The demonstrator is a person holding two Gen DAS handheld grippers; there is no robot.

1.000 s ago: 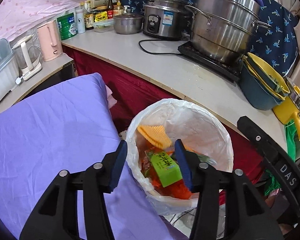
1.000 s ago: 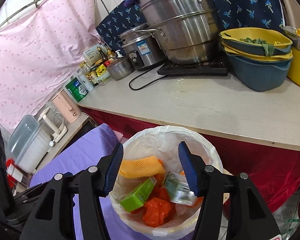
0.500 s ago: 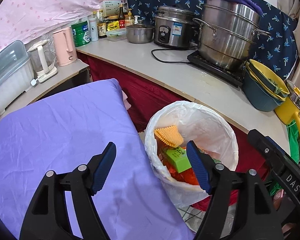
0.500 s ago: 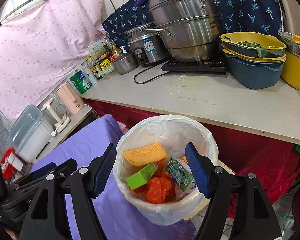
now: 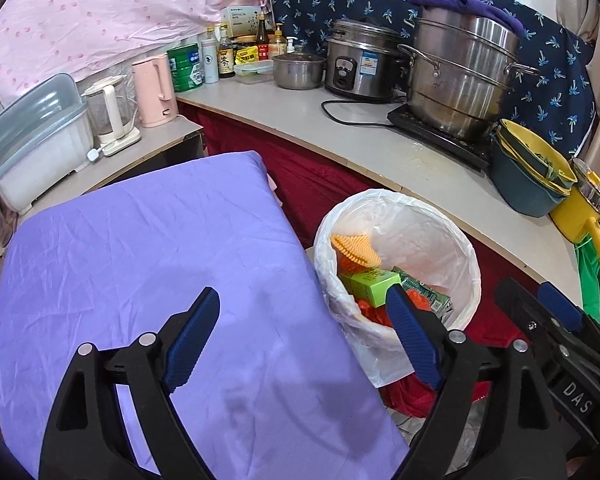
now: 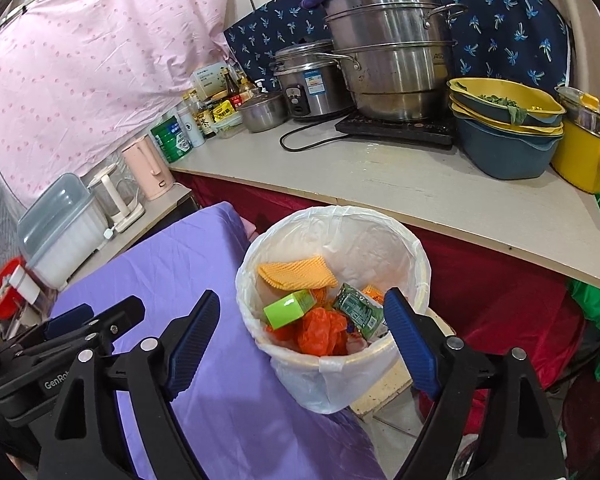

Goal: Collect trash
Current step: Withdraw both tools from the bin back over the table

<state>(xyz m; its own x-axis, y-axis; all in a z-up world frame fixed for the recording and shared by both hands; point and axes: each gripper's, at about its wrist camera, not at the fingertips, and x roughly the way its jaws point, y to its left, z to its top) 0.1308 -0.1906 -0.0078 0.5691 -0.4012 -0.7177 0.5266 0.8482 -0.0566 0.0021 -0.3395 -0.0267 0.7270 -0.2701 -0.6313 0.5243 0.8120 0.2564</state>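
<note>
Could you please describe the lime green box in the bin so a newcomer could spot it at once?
Find the white-lined trash bin beside the purple-covered table. Inside, the lime green box lies on the orange plastic bag, just below the ridged yellow sponge. It is the only stiff, plain carton; the dark green wrapper beside it is crumpled.

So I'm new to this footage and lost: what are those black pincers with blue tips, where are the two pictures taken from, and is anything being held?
They are hand-held tools: a person carries one two-finger gripper in each hand, with a fisheye camera on each looking along its fingers. One picture looks out over the left gripper, the other over the right gripper. Both have just been opening; they stand wide and hold nothing. Below them is a purple cloth-covered surface, and beside it a white bag-lined bin holding a ridged orange sponge, a lime-green carton, a crumpled orange bag and a dark green wrapper. Behind is a kitchen counter with pots.
</note>
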